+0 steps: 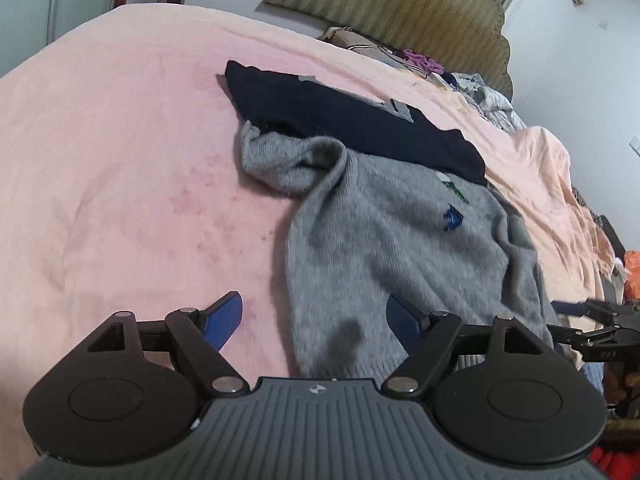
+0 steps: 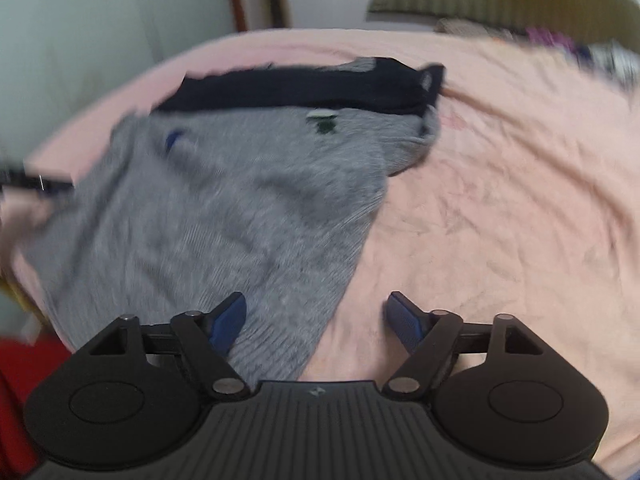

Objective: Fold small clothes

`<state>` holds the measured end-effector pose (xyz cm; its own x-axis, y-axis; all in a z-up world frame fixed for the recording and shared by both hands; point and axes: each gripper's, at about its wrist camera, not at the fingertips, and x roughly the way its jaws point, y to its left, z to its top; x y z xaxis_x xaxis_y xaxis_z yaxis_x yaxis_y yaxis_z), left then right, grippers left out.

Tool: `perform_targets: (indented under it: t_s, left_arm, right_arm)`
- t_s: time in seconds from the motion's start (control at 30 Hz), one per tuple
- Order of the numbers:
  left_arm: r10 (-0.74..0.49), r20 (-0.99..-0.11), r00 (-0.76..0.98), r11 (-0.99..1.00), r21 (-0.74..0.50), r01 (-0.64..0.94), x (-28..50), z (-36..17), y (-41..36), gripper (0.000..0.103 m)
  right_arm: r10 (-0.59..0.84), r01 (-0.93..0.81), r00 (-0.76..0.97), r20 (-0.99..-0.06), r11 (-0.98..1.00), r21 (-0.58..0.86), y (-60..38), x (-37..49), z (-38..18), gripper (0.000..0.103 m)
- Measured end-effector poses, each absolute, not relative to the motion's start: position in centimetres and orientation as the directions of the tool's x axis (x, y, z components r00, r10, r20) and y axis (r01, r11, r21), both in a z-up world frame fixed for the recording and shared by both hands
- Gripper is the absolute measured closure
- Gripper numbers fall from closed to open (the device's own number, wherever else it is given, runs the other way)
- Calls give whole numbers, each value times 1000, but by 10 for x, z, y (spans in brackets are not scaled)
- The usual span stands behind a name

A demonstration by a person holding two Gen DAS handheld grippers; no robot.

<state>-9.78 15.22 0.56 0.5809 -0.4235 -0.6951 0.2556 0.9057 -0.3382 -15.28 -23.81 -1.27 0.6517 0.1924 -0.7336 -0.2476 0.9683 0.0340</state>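
Pink bedsheet (image 1: 120,160) bears grey sweater (image 1: 400,248); both jaws apart; clothes pile (image 1: 480,88) clear only leftward.

You see a grey sweater (image 1: 400,248) of ribbed, fuzzy knit. The navy garment (image 1: 360,128) is a matt, finer knit. The pink bedsheet (image 1: 120,160) is soft, matt cloth, lightly creased. The headboard (image 1: 400,4) is quilted olive fabric with stitched ridges.

Each of the 2 handheld tongs, the left tongs (image 1: 314,320) and the right tongs (image 2: 316,318), has a dark grey ribbed body with a small pale emblem, 2 round black discs, black linkage arms on silver pivot pins, and blue textured fingertips (image 1: 226,320).
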Motion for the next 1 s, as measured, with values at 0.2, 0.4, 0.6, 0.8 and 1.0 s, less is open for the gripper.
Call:
perform_targets:
  t_s: [0.2, 0.4, 0.6, 0.8, 1.0]
  left_arm:
    - [-420, -703, 574, 907, -296, 300, -113, 6, 145, 24]
    - [-473, -695, 542, 880, -345, 326, -121, 2, 151, 24]
    - [-556, -677, 482, 830, -427, 359, -130, 1, 160, 25]
    - [-626, -642, 442, 777, -467, 423, -141, -6, 154, 26]
    - [-630, -625, 460, 776, -504, 379, -139, -14, 158, 72]
  right_arm:
    - [-262, -33, 725, -637, 911, -412, -258, -167, -5, 16]
    - [191, -54, 712, -675, 974, 219, -322, -178, 6, 17]
    - [439, -123, 626, -644, 872, 474, -329, -184, -21, 24]
    - [517, -223, 581, -628, 844, 488, -302, -185, -27, 64]
    - [510, -220, 585, -631, 849, 481, -300, -183, -28, 93]
